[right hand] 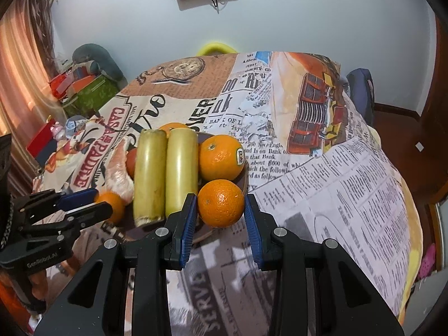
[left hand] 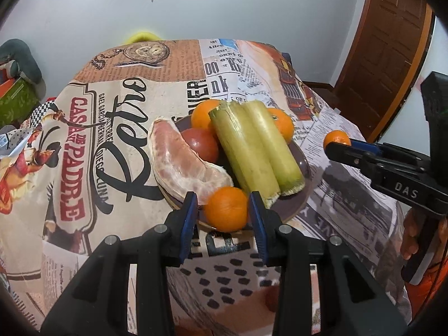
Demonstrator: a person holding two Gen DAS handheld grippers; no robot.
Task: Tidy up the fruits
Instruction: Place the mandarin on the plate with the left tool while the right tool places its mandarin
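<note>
The left gripper (left hand: 223, 204) grips an orange (left hand: 226, 208) between its blue pads, at the near rim of the plate (left hand: 301, 193). The right gripper (right hand: 219, 205) likewise clasps a second orange (right hand: 221, 203) at the plate's near right edge. Whether either fruit rests on the plate or hangs just above it cannot be told. Behind them the plate is nearly full: two cane stalks (left hand: 254, 145), a pomelo wedge (left hand: 182, 162), a red fruit (left hand: 201, 144) and more oranges (right hand: 221, 158). No loose fruit shows on the tablecloth (left hand: 84, 168), so judging by this, only setting down and releasing these two remains.
</note>
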